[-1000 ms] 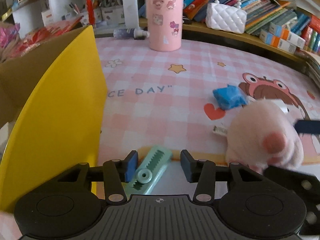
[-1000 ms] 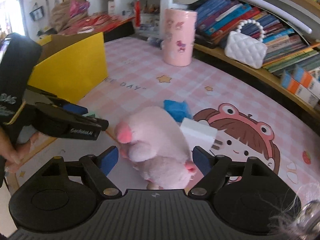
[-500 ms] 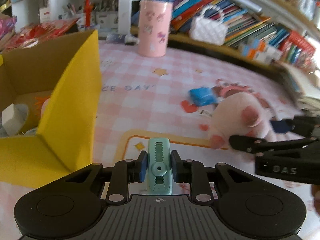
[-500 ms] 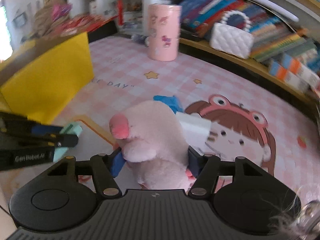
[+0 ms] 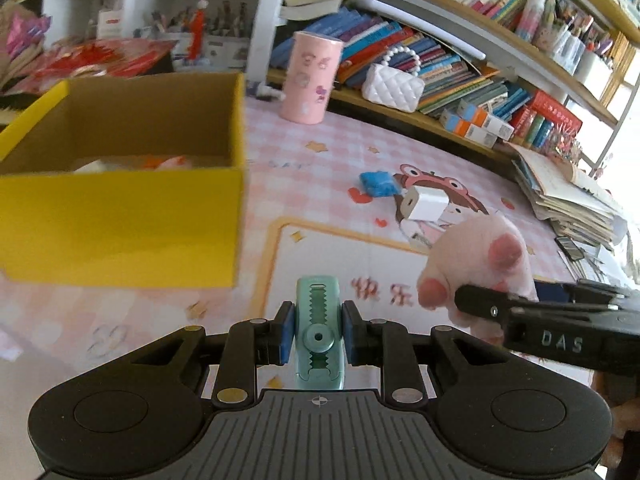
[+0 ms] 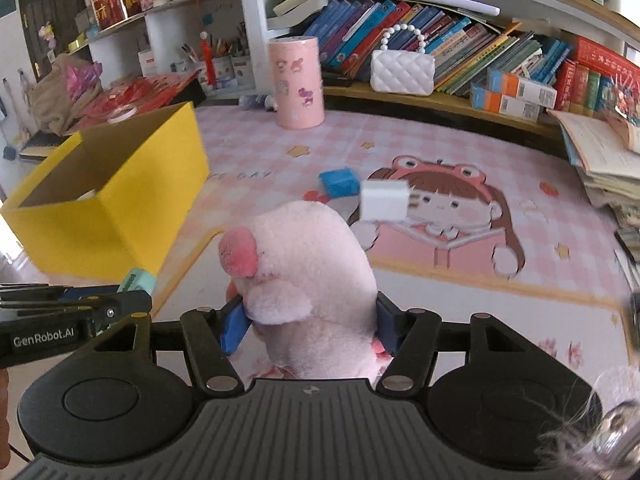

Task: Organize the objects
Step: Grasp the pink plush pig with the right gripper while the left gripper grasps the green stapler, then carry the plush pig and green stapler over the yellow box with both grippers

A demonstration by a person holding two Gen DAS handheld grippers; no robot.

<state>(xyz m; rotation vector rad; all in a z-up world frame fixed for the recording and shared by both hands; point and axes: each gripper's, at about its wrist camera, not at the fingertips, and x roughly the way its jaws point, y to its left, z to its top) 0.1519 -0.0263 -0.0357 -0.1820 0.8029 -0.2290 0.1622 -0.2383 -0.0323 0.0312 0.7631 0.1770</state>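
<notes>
My left gripper [image 5: 316,332] is shut on a mint-green correction tape [image 5: 318,328] and holds it above the mat. My right gripper [image 6: 308,326] is shut on a pink plush toy [image 6: 304,256], also lifted off the mat. In the left wrist view the plush toy [image 5: 480,264] hangs at the right in the other gripper's fingers [image 5: 480,308]. The right wrist view shows the correction tape [image 6: 138,280] at the lower left. An open yellow cardboard box [image 5: 120,216] stands to the left, with some items inside. The yellow box [image 6: 132,196] is also at the left in the right wrist view.
A blue packet [image 6: 339,182] and a small white box [image 6: 384,200] lie on the pink cartoon mat [image 6: 440,152]. A pink cylinder [image 6: 296,84] and a white quilted purse [image 6: 402,70] stand at the back by rows of books. Stacked books [image 5: 568,204] lie at the right.
The left gripper closed on the correction tape and lifted it. The right gripper closed on the plush toy and raised it. Both moved back, so the yellow box's opening now shows.
</notes>
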